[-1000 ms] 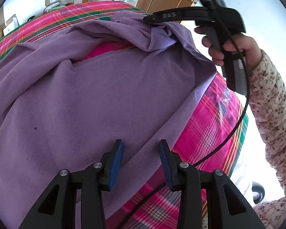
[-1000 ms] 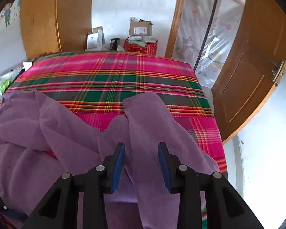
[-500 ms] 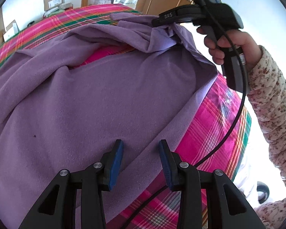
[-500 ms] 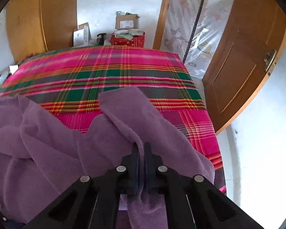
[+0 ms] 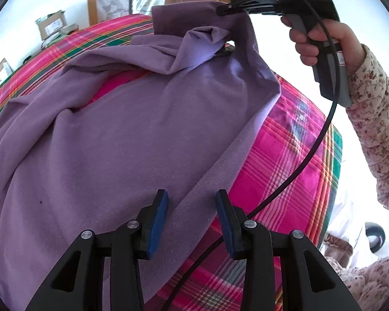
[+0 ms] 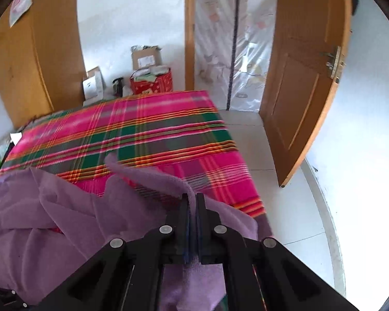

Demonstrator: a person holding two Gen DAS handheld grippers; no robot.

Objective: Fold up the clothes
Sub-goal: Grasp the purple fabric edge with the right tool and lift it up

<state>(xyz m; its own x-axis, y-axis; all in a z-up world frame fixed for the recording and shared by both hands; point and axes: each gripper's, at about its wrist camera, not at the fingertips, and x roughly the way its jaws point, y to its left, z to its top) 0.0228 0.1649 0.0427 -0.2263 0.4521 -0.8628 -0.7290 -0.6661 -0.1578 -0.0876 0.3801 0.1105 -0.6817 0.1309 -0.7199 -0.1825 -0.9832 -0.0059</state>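
In the left wrist view, the purple fleece garment (image 5: 122, 140) lies spread over the plaid bedcover (image 5: 293, 155), its near hem running diagonally between the blue pads of the left gripper (image 5: 192, 220), whose jaws stand about half open with nothing pinched; the cloth lies beneath them rather than in them. Farther off, the right gripper (image 5: 221, 10), held in the person's hand (image 5: 321, 41), has a bunched corner of the garment clamped and raised clear of the bed, cloth draping down from it. In the right wrist view, the right gripper (image 6: 192, 202) shows its jaws pressed together on a ridge of purple fleece (image 6: 153, 178), which stands up between the pads while the rest of the garment (image 6: 51, 220) lies crumpled to the left on the bedcover (image 6: 142, 134). To do this fold well, I judge the lifted corner should be carried high enough that the fabric does not drag, and the left gripper should first close on the near hem, so both edges travel together and land aligned.
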